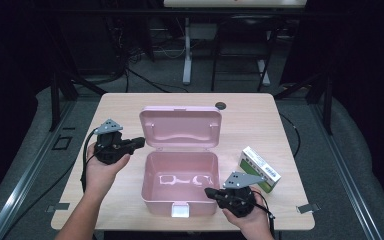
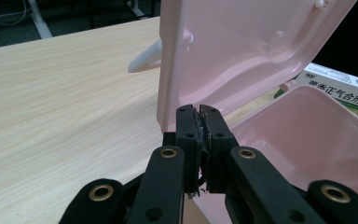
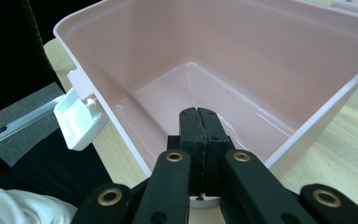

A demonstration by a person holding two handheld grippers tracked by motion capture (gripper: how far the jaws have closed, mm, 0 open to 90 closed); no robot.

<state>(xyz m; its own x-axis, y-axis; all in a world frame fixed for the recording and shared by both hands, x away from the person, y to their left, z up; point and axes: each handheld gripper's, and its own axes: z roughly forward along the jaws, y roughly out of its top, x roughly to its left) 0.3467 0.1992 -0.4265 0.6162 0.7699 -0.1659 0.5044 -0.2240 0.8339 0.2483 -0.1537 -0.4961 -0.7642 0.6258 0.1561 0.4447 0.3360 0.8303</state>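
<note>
A pink plastic box (image 1: 180, 197) stands open in the middle of the table, its lid (image 1: 180, 127) tilted up and back. Nothing lies inside it (image 3: 223, 70). My left gripper (image 1: 139, 142) is shut, its tips just beside the lid's left lower corner (image 2: 172, 93). My right gripper (image 1: 211, 192) is shut too, its tips over the box's front right rim (image 3: 317, 121). A white latch (image 3: 79, 119) hangs from the box's front wall (image 1: 180, 210). A white and green carton (image 1: 259, 169) lies right of the box and shows past the lid in the left gripper view (image 2: 340, 88).
The wooden table (image 1: 120, 105) has bare room to the left and behind the box. A small dark round disc (image 1: 221, 105) sits at its far edge. Dark frames and another table's legs (image 1: 187, 55) stand beyond.
</note>
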